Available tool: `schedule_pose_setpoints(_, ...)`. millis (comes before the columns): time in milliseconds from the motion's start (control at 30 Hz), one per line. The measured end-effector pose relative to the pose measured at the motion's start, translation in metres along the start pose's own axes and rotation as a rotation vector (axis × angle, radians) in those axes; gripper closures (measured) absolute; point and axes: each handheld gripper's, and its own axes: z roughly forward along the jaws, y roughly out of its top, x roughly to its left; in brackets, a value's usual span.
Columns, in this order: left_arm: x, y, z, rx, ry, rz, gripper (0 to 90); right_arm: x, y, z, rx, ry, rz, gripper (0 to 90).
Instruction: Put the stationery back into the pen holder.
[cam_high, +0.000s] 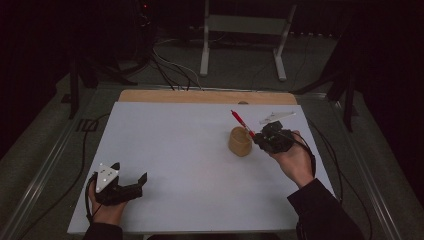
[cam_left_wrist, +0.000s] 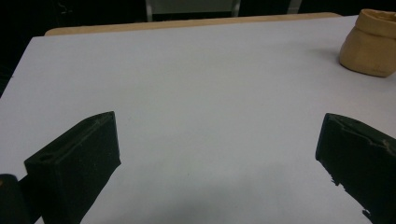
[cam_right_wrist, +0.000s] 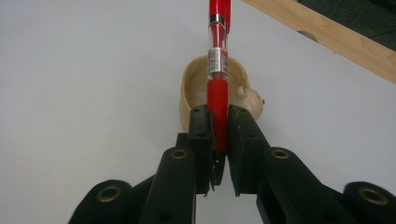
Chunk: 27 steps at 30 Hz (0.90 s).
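The right gripper (cam_right_wrist: 218, 140) has its two black jaws clamped on the lower grip of a red plastic pen (cam_right_wrist: 218, 70), which slants up and away from the fingers, directly over the open mouth of a small tan cup-shaped holder (cam_right_wrist: 198, 91). The left gripper (cam_high: 131, 184) rests near the table's front left corner, jaws wide apart with nothing between them. A white sheet (cam_high: 175, 160) covers the wooden table (cam_high: 200, 96); dark floor with cables (cam_high: 170, 65) lies beyond.

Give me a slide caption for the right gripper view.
Right gripper clamps a red pen just above a tan cup.
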Motion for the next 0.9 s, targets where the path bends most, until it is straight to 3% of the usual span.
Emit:
schedule_pose_setpoints(467, 0.0005, 0.0000, -0.0004, -0.001, 0.003, -0.003, 0.3, 0.0013, 0.0025, 0.0016, 0.041, 0.015, -0.026, 81.0)
schedule_pose_setpoints(900, -0.0003, -0.0002, 0.0004, 0.003, 0.001, 0.001, 0.3, -0.0035, -0.0025, -0.0001, 0.097, -0.001, -0.040, 80.8)
